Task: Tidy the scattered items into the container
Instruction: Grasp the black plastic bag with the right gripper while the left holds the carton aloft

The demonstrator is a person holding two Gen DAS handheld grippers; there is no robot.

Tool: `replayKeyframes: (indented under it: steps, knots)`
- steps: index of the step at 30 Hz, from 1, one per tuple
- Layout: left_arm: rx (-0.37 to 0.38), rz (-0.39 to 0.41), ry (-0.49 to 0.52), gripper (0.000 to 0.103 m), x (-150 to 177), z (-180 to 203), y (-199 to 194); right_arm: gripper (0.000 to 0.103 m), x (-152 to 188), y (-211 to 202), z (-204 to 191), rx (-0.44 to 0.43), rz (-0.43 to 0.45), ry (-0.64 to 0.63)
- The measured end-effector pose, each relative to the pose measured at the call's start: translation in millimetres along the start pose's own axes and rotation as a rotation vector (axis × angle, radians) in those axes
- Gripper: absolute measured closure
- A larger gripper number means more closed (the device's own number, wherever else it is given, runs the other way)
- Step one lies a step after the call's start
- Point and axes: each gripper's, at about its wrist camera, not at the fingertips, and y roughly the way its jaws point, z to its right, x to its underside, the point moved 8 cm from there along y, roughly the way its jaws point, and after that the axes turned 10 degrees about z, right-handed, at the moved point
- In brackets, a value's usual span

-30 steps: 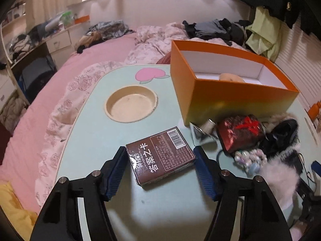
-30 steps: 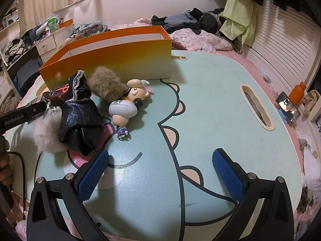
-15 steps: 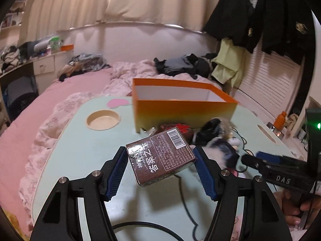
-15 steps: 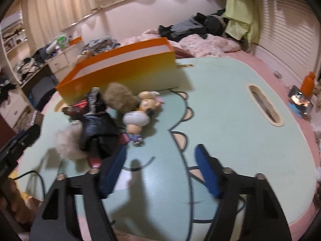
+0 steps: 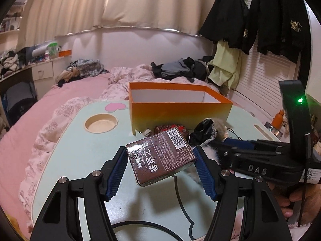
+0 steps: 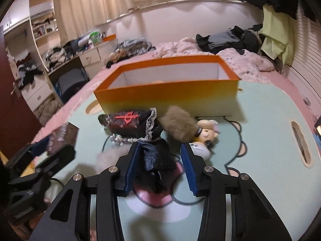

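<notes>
- You have two grippers. Your left gripper (image 5: 161,165), low in the left wrist view, clamps one brown box (image 5: 160,159) between its blue pads, lifted clear of the table (image 5: 80,152).
- Your right gripper (image 6: 159,165), bottom centre of the right wrist view, is narrowing its jaws around one black cloth item (image 6: 157,154). The left pad is against the cloth; the right pad stands apart from it.
- One orange container (image 6: 168,94) sits at mid-frame on the table. Only a sliver of one pale item shows inside; the rest of its floor is hidden.
- Scattered in front of it, you have one dark red pouch (image 6: 124,123), one tan fur ball (image 6: 179,126), one pig figurine (image 6: 204,137), one bead string (image 6: 120,140) and one white fluffy piece (image 6: 109,157).
</notes>
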Motion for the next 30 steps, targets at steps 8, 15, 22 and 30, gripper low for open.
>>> replayKeyframes:
  steps: [8,15,22,30]
  knots:
    - [0.007,-0.004,-0.005,0.037,1,2,1,0.075,18,7,-17,-0.027,-0.04,-0.096]
    - [0.008,0.003,-0.025,0.037,2,-2,2,0.078,-2,-27,-3,-0.067,0.138,-0.008]
    - [0.001,0.01,-0.015,0.037,0,-5,2,0.078,-17,-39,4,-0.08,0.197,0.041]
    - [-0.017,0.022,-0.018,0.037,-15,-12,7,0.078,-29,-39,13,-0.068,0.193,0.071]
